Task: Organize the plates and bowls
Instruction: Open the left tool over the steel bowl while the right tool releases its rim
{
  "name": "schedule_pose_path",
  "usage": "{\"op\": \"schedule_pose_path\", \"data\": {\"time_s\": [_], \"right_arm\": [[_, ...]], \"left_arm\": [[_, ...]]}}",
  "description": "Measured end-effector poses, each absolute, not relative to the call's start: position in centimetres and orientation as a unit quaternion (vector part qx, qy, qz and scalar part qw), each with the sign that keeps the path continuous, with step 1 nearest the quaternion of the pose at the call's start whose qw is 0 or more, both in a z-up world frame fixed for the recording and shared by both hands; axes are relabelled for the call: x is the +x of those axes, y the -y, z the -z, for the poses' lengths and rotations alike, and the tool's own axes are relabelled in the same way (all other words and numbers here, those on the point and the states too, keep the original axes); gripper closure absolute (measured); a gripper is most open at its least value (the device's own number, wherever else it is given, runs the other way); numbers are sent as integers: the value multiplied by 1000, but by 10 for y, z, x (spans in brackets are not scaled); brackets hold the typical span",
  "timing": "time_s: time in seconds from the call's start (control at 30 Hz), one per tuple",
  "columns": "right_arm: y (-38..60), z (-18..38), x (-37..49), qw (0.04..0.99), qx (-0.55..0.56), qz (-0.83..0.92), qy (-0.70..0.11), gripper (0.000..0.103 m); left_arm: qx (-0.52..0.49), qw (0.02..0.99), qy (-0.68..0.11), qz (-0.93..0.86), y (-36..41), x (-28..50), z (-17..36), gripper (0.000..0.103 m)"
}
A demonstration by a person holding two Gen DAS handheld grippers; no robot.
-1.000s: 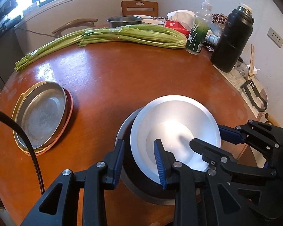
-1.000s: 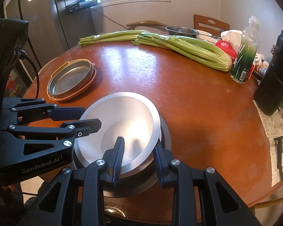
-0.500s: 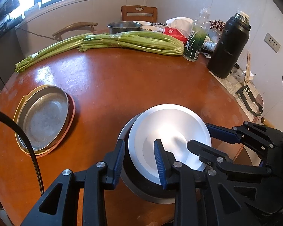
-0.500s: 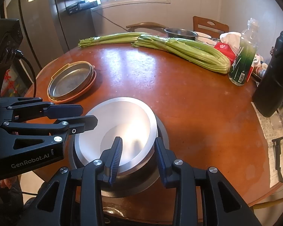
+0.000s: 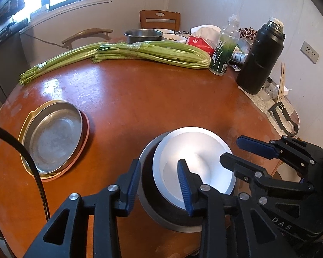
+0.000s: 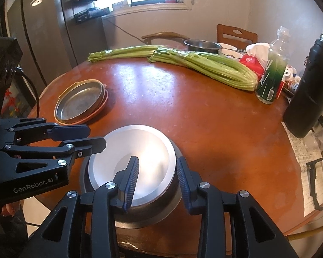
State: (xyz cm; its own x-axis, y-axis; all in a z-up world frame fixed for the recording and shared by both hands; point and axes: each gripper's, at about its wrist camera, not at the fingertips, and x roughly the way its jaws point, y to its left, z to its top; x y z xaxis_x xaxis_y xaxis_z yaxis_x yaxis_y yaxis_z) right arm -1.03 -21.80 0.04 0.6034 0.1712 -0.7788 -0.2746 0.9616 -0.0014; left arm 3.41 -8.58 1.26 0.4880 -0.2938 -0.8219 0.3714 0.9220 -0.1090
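Nearest the cameras, a white bowl [image 5: 196,163] sits nested in a larger steel bowl [image 6: 148,210] at the round table's [image 5: 140,99] near edge. The left gripper [image 5: 159,185] straddles the bowls' left rims and the right gripper [image 6: 157,178] their right rims — both sets of jaws have just been opening, their pads clear of the rims (nothing is clamped). Left of the bowls lies a stack of metal plates [image 5: 53,137]. Beyond the bowls lie celery bunches [image 5: 152,52], a green bottle [image 5: 222,58] — and a black thermos [image 5: 260,58].
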Motion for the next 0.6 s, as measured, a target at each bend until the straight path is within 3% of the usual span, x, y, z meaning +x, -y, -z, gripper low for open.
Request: {"op": "schedule_pose_path", "data": {"time_s": [0.13, 0.23, 0.6], "right_arm": [[221, -3, -9, 897, -57, -118, -423, 63], [225, -4, -9, 900, -51, -110, -419, 53], [232, 5, -7, 895, -39, -101, -432, 49]], "left_arm": [[40, 862, -468, 189, 84, 35, -13, 61], [38, 863, -469, 184, 81, 36, -12, 57], [27, 859, -482, 172, 75, 40, -2, 54]]}}
